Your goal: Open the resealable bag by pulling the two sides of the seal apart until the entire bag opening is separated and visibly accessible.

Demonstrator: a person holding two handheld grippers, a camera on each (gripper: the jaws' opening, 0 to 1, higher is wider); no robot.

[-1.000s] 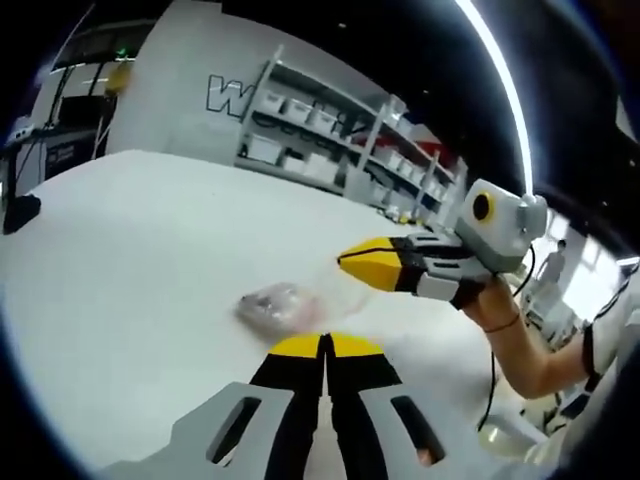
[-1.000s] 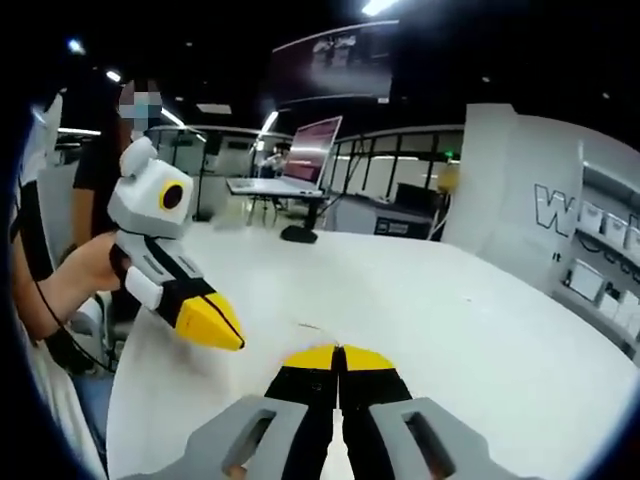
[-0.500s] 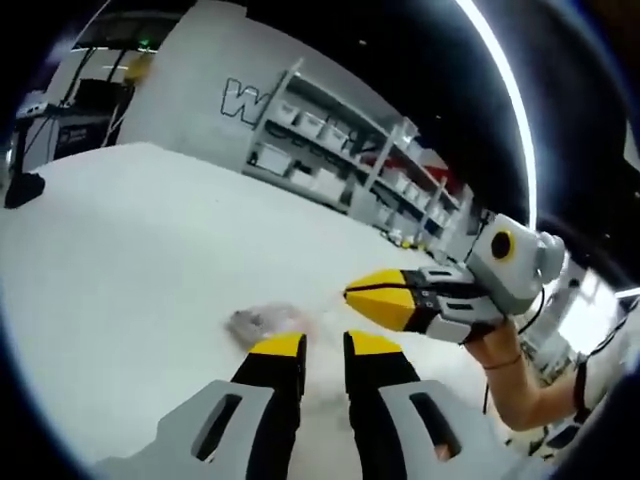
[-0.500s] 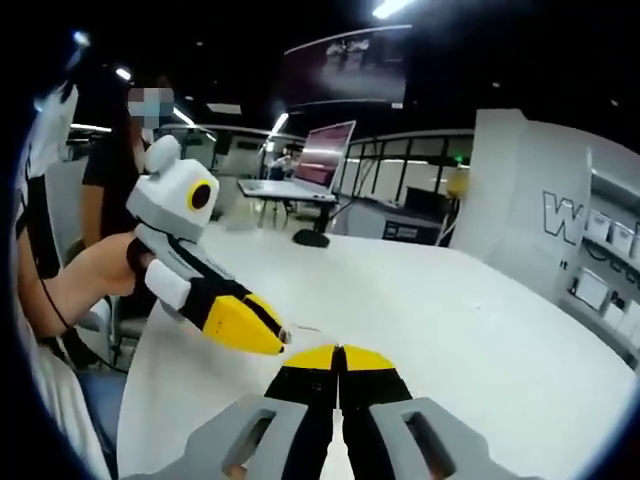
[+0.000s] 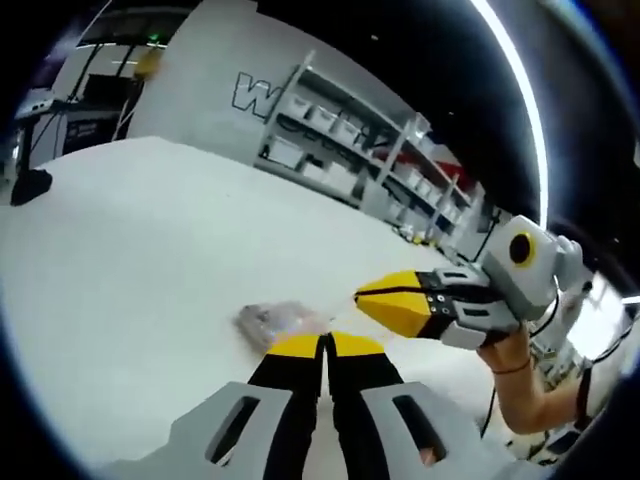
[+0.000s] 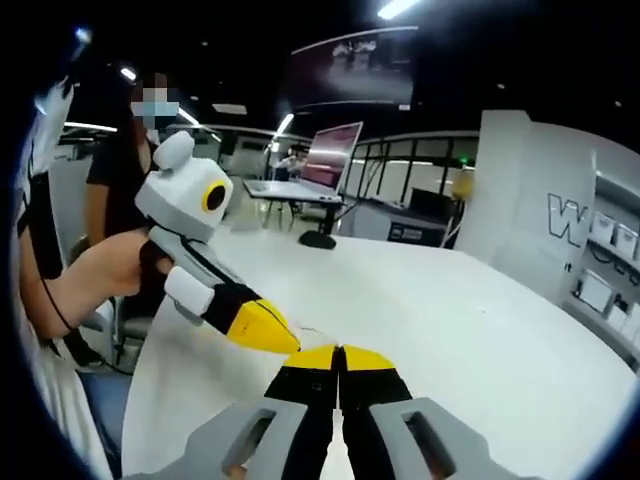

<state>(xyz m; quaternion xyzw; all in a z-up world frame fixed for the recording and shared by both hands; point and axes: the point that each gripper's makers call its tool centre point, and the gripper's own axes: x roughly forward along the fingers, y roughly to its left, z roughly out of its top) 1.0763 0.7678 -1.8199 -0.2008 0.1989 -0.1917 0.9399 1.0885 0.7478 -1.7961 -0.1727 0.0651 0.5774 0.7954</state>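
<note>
The clear resealable bag (image 5: pixel 276 320) lies on the white table (image 5: pixel 120 250) with a small lump of contents inside. Its thin film reaches toward both grippers. My left gripper (image 5: pixel 325 346) is shut at the bag's near edge, jaws pressed together on the film. My right gripper (image 5: pixel 372 297) comes in from the right just above it, yellow tips together on the bag's film. In the right gripper view my own jaws (image 6: pixel 338 354) are shut, and the left gripper (image 6: pixel 285 340) sits just left of them, almost touching. A thin edge of the bag (image 6: pixel 312 328) shows between them.
A person's hand and forearm (image 5: pixel 520 385) hold the right gripper. Another hand (image 6: pixel 100 275) holds the left one, with a person seated behind. Shelving (image 5: pixel 350 150) stands beyond the table's far edge. A black mouse (image 6: pixel 316 239) and a laptop (image 6: pixel 300 165) sit far back.
Half a second ago my left gripper's jaws stood apart; now they are shut again at the bag's edge. The right gripper has stayed shut and has come a little closer.
</note>
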